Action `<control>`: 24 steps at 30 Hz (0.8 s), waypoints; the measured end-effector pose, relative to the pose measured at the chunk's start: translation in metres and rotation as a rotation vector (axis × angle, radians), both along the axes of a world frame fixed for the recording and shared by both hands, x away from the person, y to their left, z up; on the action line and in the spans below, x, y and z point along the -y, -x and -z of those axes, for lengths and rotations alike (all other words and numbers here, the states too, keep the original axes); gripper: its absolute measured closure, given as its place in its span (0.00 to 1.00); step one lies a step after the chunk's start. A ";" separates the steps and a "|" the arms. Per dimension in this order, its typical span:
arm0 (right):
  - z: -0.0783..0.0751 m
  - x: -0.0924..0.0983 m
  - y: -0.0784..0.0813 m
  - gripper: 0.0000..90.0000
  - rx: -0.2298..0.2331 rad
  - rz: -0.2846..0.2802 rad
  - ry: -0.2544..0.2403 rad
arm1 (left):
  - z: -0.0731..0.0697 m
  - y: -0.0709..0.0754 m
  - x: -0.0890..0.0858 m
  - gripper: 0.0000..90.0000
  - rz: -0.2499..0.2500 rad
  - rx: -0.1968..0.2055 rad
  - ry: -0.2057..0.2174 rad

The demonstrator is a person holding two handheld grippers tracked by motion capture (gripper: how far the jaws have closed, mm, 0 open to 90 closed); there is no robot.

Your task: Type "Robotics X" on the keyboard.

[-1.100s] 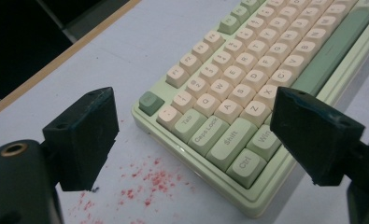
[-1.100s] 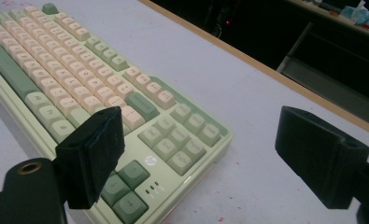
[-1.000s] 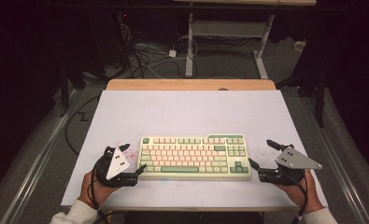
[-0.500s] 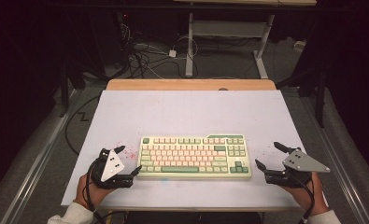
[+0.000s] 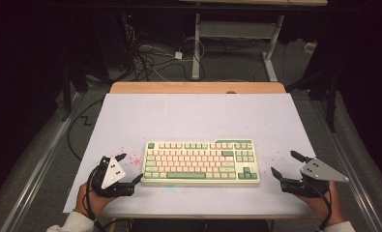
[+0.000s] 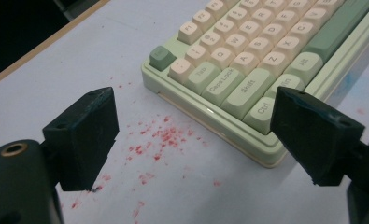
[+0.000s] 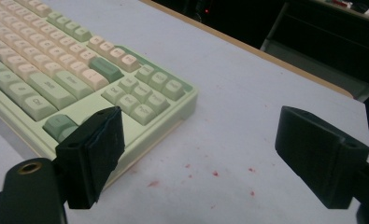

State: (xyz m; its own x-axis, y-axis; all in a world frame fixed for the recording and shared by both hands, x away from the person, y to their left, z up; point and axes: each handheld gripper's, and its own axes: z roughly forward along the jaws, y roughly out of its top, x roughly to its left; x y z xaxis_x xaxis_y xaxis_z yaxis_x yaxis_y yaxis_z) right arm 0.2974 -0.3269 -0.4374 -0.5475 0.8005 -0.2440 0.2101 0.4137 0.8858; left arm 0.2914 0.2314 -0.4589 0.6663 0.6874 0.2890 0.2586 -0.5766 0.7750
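- High view: keyboard lies flat, centred near the tabletop's front edge; my left gripper view alone shows red specks beside its Ctrl corner.
- Left gripper: jaws wide apart, empty, just beside the keyboard's left end.
- Right gripper: jaws spread, empty, near the right end, not touching.
- Both hands low at the front edge.

Dark room all round; a grey floor strewn with cables, and a white-legged desk beyond the table.
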 end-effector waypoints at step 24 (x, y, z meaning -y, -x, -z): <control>0.013 0.006 0.012 0.18 0.000 0.015 -0.007 | 0.010 0.003 0.003 0.16 0.027 -0.033 0.023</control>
State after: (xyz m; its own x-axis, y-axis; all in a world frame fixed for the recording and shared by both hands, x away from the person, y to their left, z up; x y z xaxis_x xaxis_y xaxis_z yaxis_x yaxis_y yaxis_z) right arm 0.2858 -0.3330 -0.4504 -0.5356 0.8102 -0.2382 0.2159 0.4041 0.8889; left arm 0.2883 0.2285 -0.4687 0.6934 0.6756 0.2505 0.2692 -0.5654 0.7796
